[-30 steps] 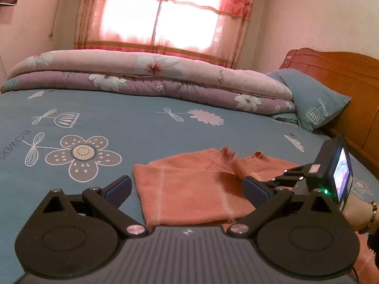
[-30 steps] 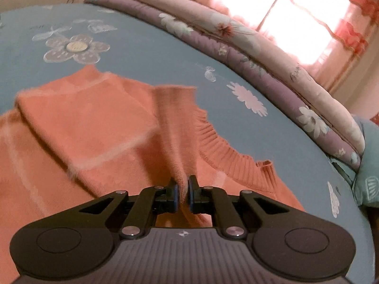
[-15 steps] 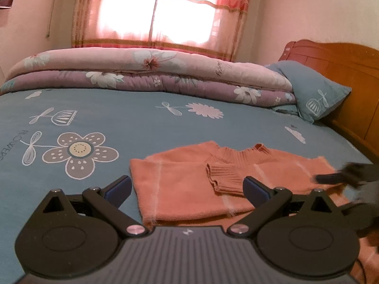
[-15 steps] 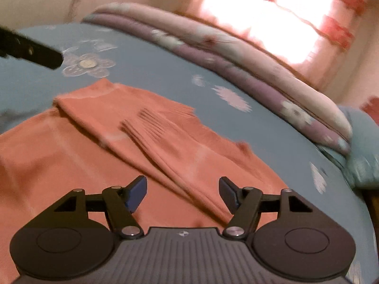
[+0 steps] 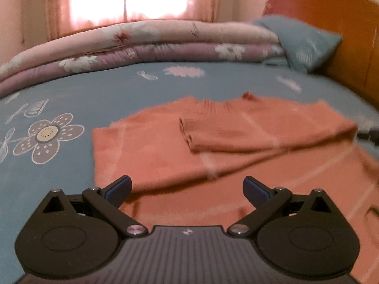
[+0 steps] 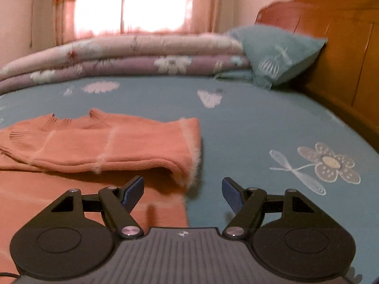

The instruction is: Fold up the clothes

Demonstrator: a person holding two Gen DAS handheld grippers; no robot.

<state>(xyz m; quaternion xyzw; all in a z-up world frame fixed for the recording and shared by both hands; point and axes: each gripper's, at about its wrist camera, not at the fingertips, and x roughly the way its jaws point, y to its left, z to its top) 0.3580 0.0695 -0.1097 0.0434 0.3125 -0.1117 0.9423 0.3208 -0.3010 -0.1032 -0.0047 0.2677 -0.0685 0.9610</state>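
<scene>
Orange sweater (image 5: 165, 161) lies flat on the bed (image 5: 99, 90), on the teal flowered sheet, roughly mid-bed and well short of the rolled quilt (image 5: 146, 45) along the far edge. Headboard (image 6: 331, 47) and a teal pillow (image 6: 279, 54) sit at the far right corner. One sleeve (image 6: 113, 149) is folded across the chest, its ribbed cuff (image 5: 187, 130) resting just below the collar (image 5: 227, 104); the sleeve's fold makes a soft rounded bend at the garment's right side, nearest the headboard. Left gripper (image 5: 187, 189) hovers low over the sweater's near portion, fingers (image 5: 118, 188) spread wide, nothing between them. Right gripper (image 6: 182, 191) hangs above the sweater's right border where cloth meets sheet, fingers also wide apart and holding nothing. Judged step: sleeve fold on the right side looks done, both tools free between grasps. The left side also reads as a straight folded edge, though motion blur leaves it unclear whether that sleeve is tucked in. Next move probably calls for pinching the hem at its two corners, nearest the cameras, and carrying it up toward the collar to halve the body. Needs matched lift on both sides so the laid sleeve does not slide off. Knit looks thick and limp, so a shallow pinch may slip.
</scene>
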